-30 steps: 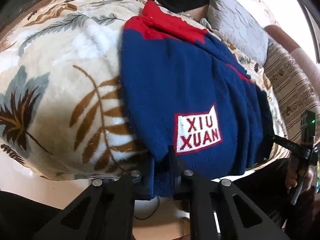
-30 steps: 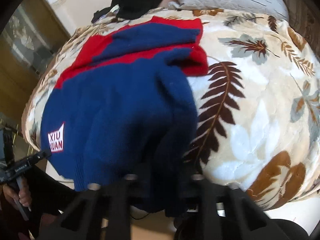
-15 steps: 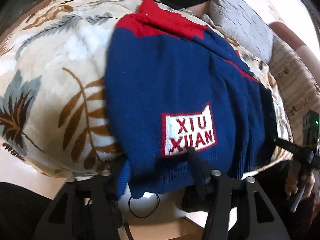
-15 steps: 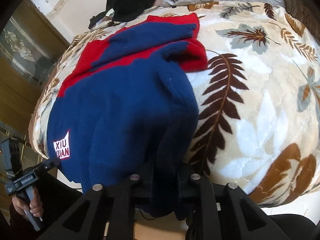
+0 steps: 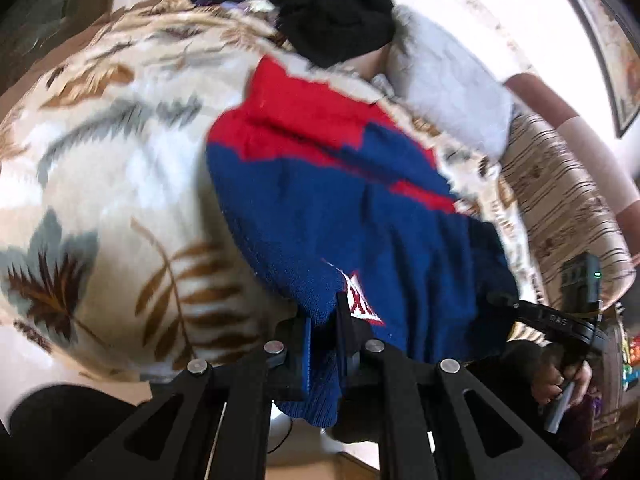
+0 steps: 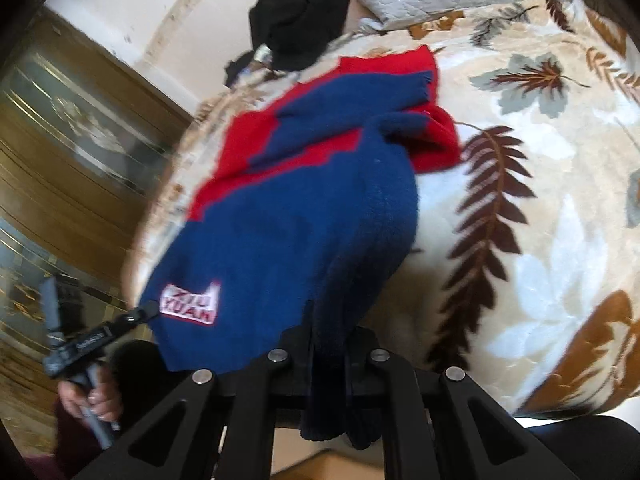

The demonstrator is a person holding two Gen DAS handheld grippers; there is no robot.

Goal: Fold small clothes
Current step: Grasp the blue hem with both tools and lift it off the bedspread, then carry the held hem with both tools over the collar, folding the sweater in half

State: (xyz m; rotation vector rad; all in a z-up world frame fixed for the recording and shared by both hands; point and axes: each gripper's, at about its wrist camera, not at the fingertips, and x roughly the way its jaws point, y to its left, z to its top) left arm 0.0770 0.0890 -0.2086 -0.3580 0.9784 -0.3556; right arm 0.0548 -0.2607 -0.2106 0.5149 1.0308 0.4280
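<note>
A blue and red knit sweater with a white "XIU XUAN" label lies on a leaf-print blanket. My left gripper is shut on its near hem beside the label, and the hem corner is lifted off the blanket. My right gripper pinches the other hem corner, its jaws closing with dark blue knit bunched between the pads. Each view shows the other gripper at the sweater's far hem edge: the right gripper and the left gripper, each in a hand.
A black garment and a grey quilted pillow lie at the far end of the blanket. A striped cushion borders the right side. A wooden cabinet with glass doors stands on the left. The blanket's near edge drops off below the grippers.
My left gripper opened, closed again on the hem by the label and rose, lifting that corner. The right gripper briefly loosened, re-pinched its corner and tilted, with the far end of the bed now in view.
</note>
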